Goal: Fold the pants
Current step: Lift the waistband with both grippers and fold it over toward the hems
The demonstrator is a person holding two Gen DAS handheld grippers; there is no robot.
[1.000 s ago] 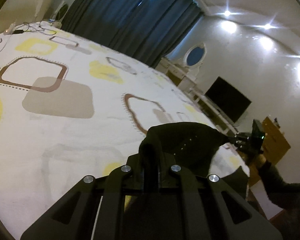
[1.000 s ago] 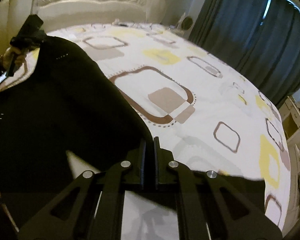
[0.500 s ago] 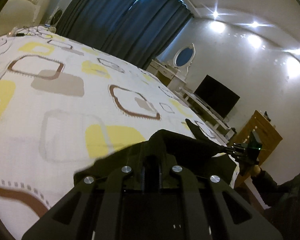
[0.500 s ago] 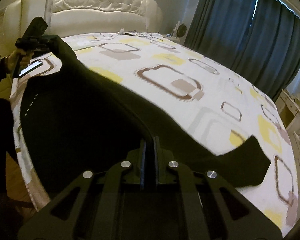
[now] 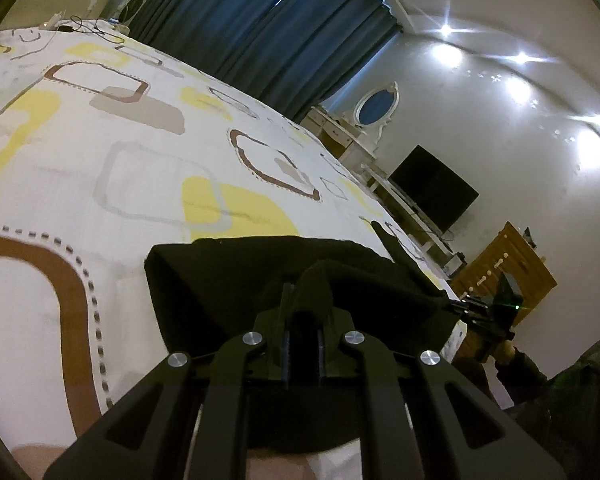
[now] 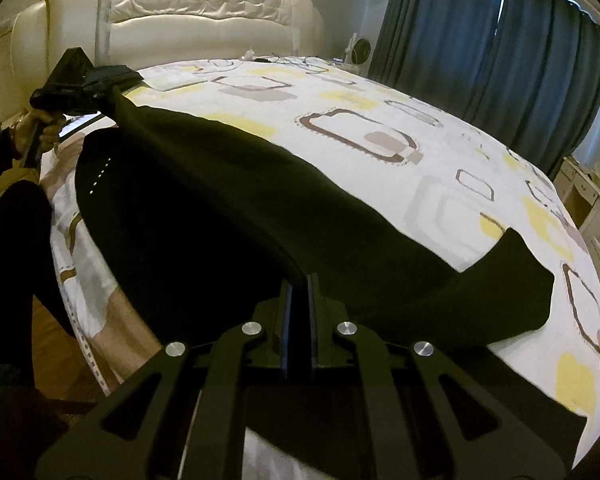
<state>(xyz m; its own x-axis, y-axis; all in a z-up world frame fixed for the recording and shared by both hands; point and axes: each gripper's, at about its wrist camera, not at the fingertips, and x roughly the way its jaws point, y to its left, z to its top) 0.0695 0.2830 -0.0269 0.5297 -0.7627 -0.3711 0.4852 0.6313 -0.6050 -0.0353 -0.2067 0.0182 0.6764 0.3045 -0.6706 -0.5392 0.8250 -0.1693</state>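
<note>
Black pants [image 6: 228, 216] spread across patterned bed [image 6: 440, 152], near its edge, stretched btwn both grippers. L gripper [image 5: 300, 300] clamped on one bunched corner of fabric; R gripper [image 6: 299, 280] pinched tight on other end. One leg end [image 6: 516, 280] flopped flat on sheet, off to R.

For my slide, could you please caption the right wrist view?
Both grippers hold black pants stretched over a patterned bed.

The black fabric pants [image 6: 220, 220] lie across the patterned bedspread [image 6: 380, 92]. Behind it stands the cream tufted headboard [image 6: 188, 12]; the dark blue curtains [image 6: 480, 40] hang to the right.
</note>
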